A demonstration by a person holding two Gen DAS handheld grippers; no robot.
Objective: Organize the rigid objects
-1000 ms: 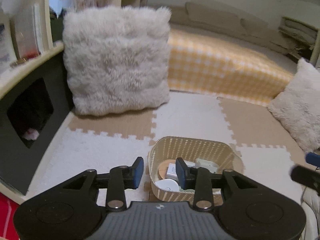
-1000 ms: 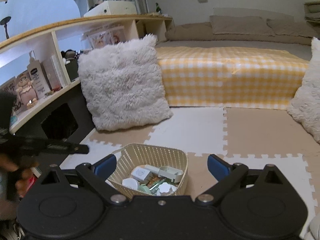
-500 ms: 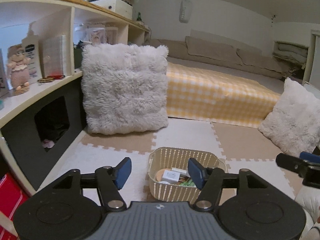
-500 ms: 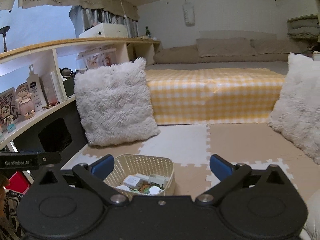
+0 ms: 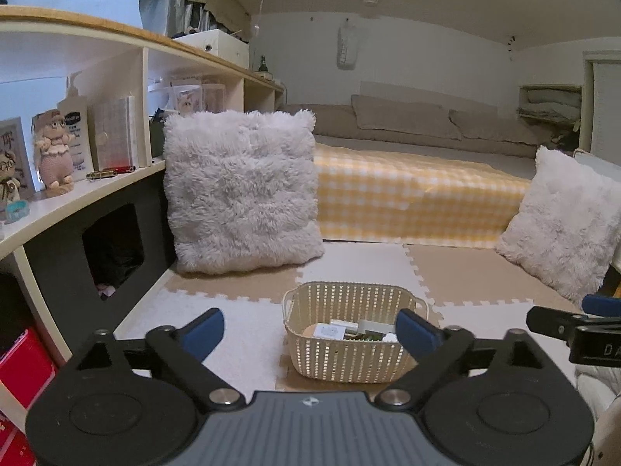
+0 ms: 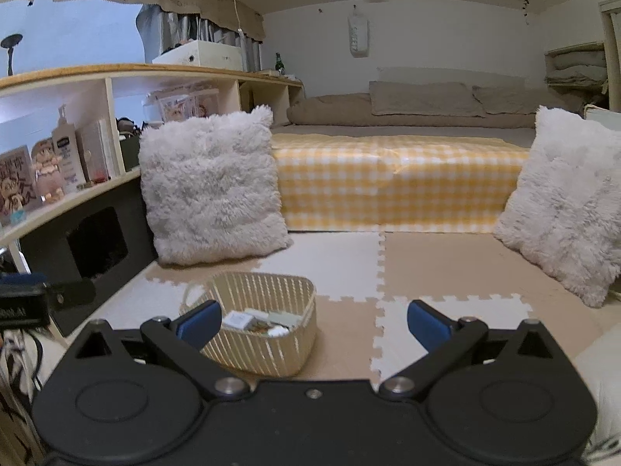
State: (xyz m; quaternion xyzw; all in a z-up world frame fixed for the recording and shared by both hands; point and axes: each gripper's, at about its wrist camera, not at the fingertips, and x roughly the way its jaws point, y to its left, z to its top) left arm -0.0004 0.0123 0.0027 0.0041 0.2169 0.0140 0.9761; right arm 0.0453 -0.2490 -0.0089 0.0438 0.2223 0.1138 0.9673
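Note:
A cream plastic basket (image 5: 351, 353) (image 6: 268, 295) stands on the foam floor mat, holding several small rigid items such as white boxes (image 5: 330, 331) (image 6: 238, 320). My left gripper (image 5: 310, 334) hovers in front of the basket, its jaws still opening, wide apart, with nothing held between the blue pads. My right gripper (image 6: 314, 326) stands open and empty, with the basket behind its left finger. In the left wrist view the tip of the right gripper shows at the right edge; in the right wrist view the left gripper's finger (image 6: 46, 297) shows at the left edge.
A fluffy white cushion (image 5: 240, 194) leans against the shelf unit (image 5: 77, 202) on the left. Another cushion (image 5: 562, 225) sits at the right. A yellow checked mattress (image 5: 415, 202) lies behind. A red box (image 5: 23, 365) stands under the shelf.
Both grippers drew back from the basket and tipped up, so more of the room shows. The left jaws spread from narrow to wide; the right stayed wide.

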